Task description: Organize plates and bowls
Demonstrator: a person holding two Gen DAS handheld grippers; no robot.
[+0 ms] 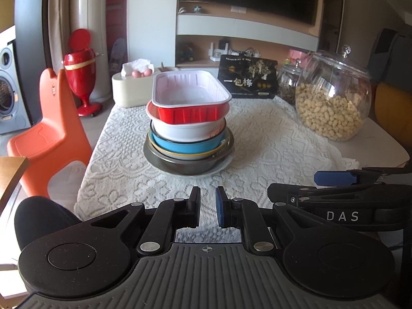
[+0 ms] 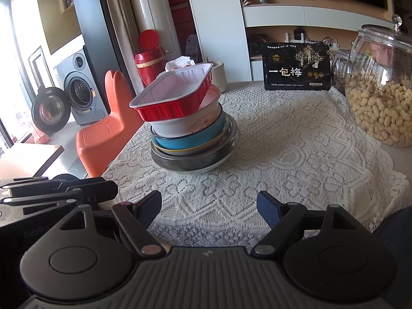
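Where lace covers the tabletop [image 1: 270, 139], stands a stack [image 1: 189, 139]: red tray [image 1: 191, 97] topmost, then white bowl [image 1: 188, 130], blue bowl [image 1: 185, 145], dark bowl [image 1: 188, 164], clear plate lowest. From the right, shows the tray tilted, plus a washer [image 2: 79, 87]. Left tongs [image 1: 208, 207] clenched on nothing; right tongs [image 2: 208, 209] released, both short of the stack.
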